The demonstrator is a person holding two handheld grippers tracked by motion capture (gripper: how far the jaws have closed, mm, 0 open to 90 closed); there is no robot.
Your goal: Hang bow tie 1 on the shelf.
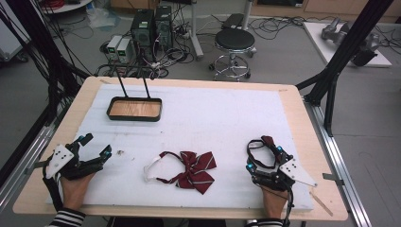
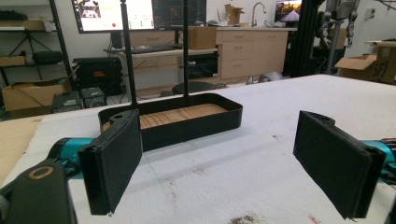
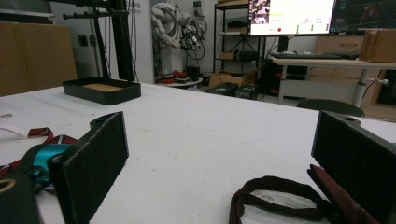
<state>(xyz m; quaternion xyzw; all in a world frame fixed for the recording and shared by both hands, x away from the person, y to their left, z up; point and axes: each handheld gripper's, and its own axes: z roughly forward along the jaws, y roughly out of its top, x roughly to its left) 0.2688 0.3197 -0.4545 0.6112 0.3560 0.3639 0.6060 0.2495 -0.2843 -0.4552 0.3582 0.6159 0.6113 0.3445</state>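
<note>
A dark red striped bow tie [image 1: 194, 168] with a white neck strap lies on the white foam mat [image 1: 213, 113], front centre. A second dark red tie with a black strap loop [image 1: 259, 150] lies at the front right. My right gripper [image 1: 264, 157] rests over it, open. In the right gripper view the strap loop [image 3: 275, 191] lies on the mat between the wide jaws of the right gripper [image 3: 224, 163], close to the right pad, which does not press on it. My left gripper [image 1: 98, 144] rests open at the front left, its jaws [image 2: 219, 163] holding nothing.
A black tray with a wooden floor [image 1: 109, 109] stands at the back left of the mat, two thin black rods rising from its far side. The left gripper view faces the tray [image 2: 187, 126]. Behind the table are a stool [image 1: 234, 40] and computer cases [image 1: 151, 26].
</note>
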